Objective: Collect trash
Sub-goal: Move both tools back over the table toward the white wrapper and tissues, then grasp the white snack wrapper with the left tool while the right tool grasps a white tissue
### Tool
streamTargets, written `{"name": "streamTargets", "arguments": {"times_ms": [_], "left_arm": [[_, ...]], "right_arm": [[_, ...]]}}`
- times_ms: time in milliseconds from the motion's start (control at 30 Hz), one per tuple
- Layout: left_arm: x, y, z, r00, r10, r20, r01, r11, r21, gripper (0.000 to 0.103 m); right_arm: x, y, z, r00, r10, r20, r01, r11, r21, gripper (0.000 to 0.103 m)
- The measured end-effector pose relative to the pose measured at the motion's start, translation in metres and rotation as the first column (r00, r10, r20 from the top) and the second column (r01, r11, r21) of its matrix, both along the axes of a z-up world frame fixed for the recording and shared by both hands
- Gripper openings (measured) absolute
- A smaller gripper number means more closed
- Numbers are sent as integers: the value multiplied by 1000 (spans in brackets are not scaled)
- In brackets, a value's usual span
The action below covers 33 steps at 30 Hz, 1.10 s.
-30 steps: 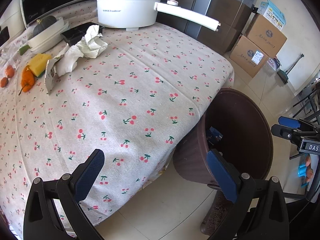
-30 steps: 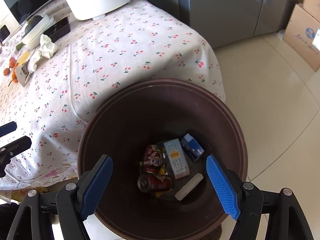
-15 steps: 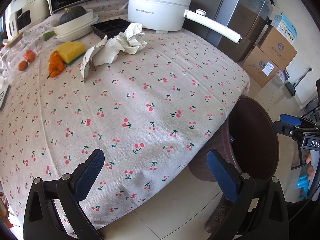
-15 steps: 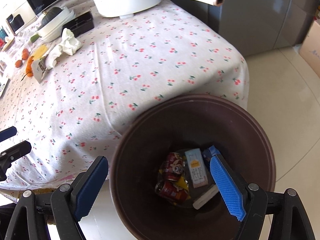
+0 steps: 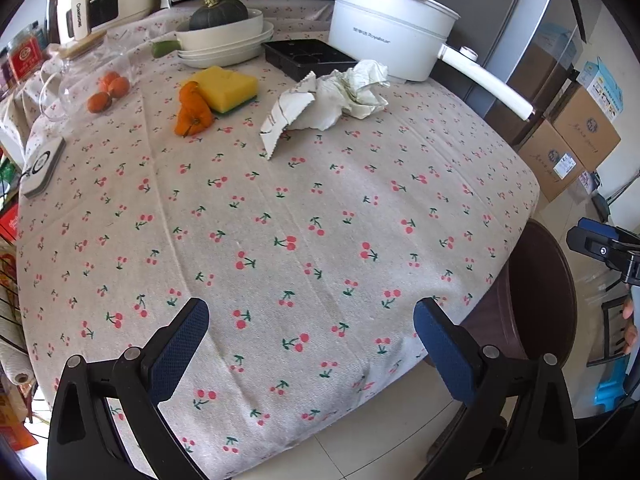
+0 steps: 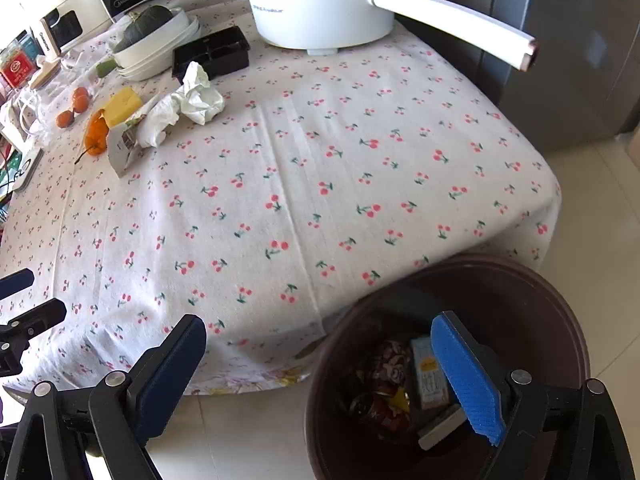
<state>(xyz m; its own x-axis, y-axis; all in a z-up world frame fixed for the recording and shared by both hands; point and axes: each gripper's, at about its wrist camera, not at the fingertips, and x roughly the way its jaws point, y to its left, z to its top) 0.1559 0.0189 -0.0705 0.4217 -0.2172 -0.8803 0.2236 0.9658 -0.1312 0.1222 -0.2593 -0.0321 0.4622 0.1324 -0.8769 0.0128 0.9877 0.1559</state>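
Crumpled white paper (image 5: 344, 96) and a torn silver wrapper (image 5: 286, 118) lie on the cherry-print tablecloth at the far side; they also show in the right wrist view, the paper (image 6: 192, 100) and the wrapper (image 6: 120, 148). A brown trash bin (image 6: 520, 292) stands on the floor by the table's corner, holding cans (image 6: 380, 412) and cartons (image 6: 426, 376). Its rim shows in the left wrist view (image 5: 548, 292). My left gripper (image 5: 312, 344) is open and empty over the table's near edge. My right gripper (image 6: 320, 372) is open and empty above the bin's left rim.
On the table stand a white electric pot with a long handle (image 5: 392, 24), a black tray (image 5: 308, 56), stacked white dishes with a squash (image 5: 224, 36), a yellow sponge (image 5: 228, 88), an orange pepper (image 5: 192, 112) and small oranges (image 5: 108, 92). Cardboard boxes (image 5: 572, 140) stand on the floor at the right.
Both grippers have moved left and back, away from the bin toward the table. The bin has slid to the right in both views. Both stay open and empty.
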Motion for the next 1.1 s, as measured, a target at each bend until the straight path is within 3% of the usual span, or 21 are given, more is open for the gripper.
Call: {"name": "streamTargets", "arguments": {"times_ms": [333, 467, 633, 800, 1033, 1100], "left_arm": [[58, 29, 25, 994, 80, 74, -80, 997, -3, 103], [78, 28, 23, 990, 90, 109, -88, 996, -19, 103], [111, 16, 7, 995, 76, 62, -68, 991, -115, 103], [144, 18, -1, 992, 124, 14, -117, 960, -253, 103], [178, 23, -32, 986, 160, -46, -167, 930, -327, 101], [182, 24, -45, 983, 167, -77, -184, 924, -336, 90]], "right_arm": [[59, 37, 6, 1000, -3, 10, 2, 998, 63, 101], [79, 50, -1, 1000, 6, 1, -6, 1000, 11, 102], [100, 49, -14, 1000, -5, -28, 5, 1000, 13, 102], [111, 36, -22, 998, -46, -50, 49, 998, 46, 102], [116, 20, -30, 995, -72, -76, 77, 995, 68, 102], [117, 19, -32, 994, -69, -80, 74, 995, 66, 102]]}}
